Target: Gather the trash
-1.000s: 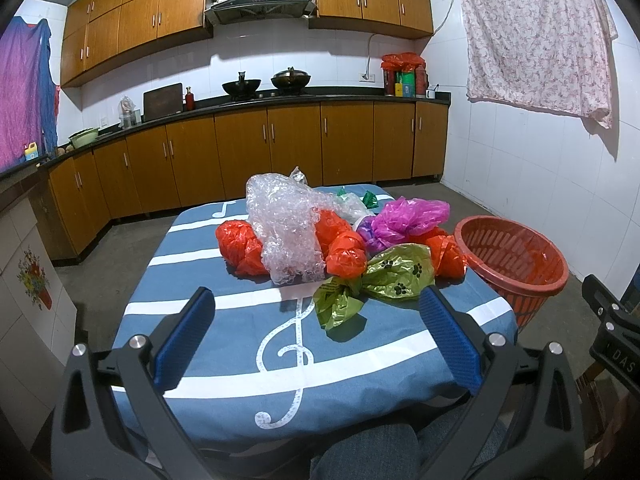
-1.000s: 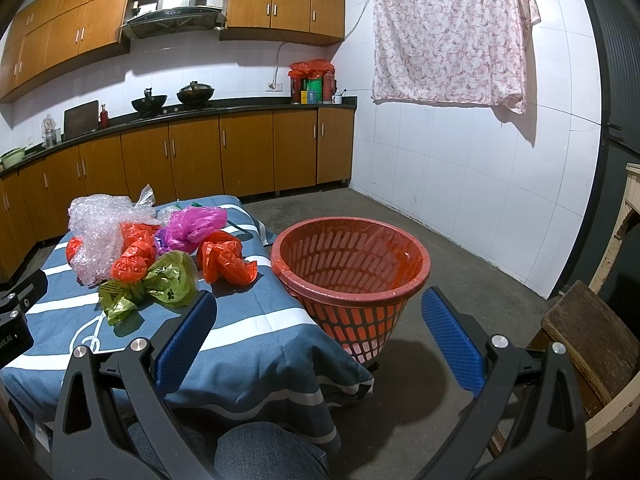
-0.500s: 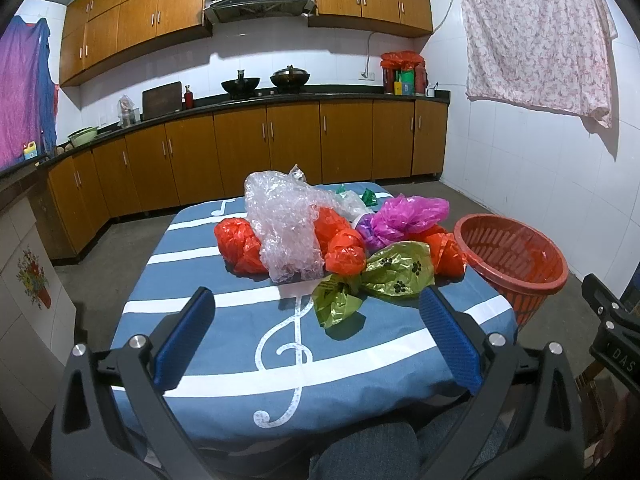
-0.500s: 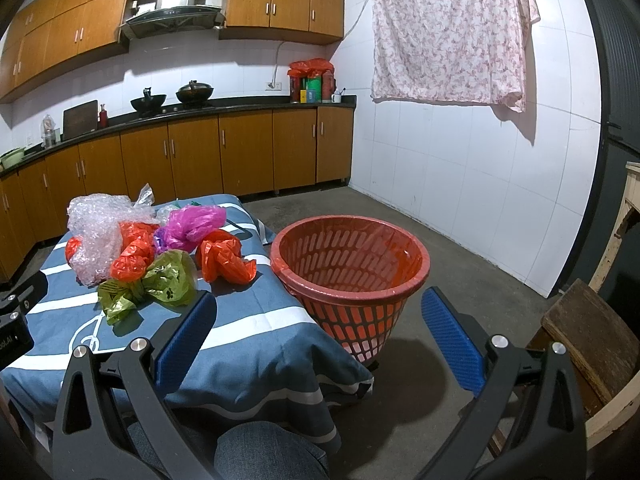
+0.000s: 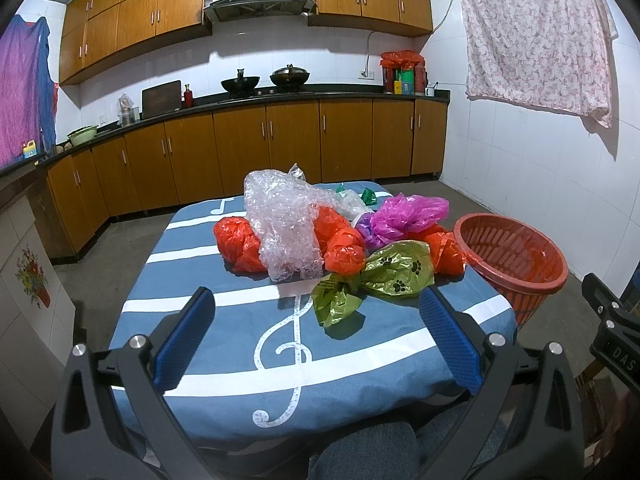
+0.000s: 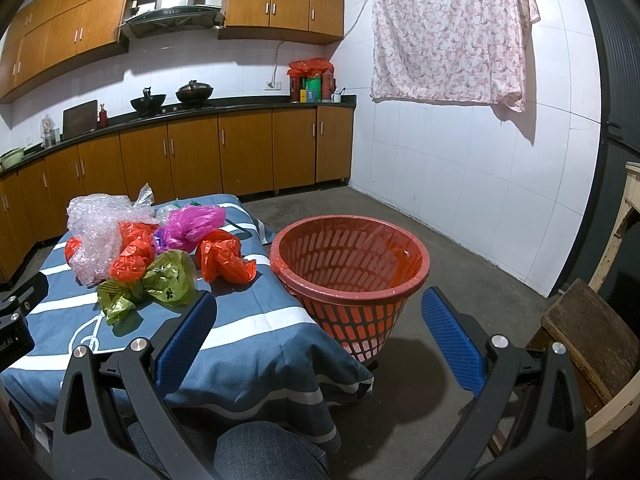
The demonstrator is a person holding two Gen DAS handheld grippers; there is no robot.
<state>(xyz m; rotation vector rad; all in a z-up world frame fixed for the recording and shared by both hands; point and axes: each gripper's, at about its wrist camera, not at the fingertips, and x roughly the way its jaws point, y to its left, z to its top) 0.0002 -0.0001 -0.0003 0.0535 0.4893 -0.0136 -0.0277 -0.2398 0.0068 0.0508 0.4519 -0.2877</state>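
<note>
Trash lies heaped on the counter: bubble wrap, orange bags, a magenta bag, a green paw-print bag. Beside it stands the red basket. Left hand-held gripper and right hand-held gripper both gape, holding nothing.

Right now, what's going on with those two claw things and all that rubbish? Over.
Left gripper open, empty. Right gripper open, empty. Bag pile untouched on table; red basket alongside, holds no trash. Nothing blocking.
</note>
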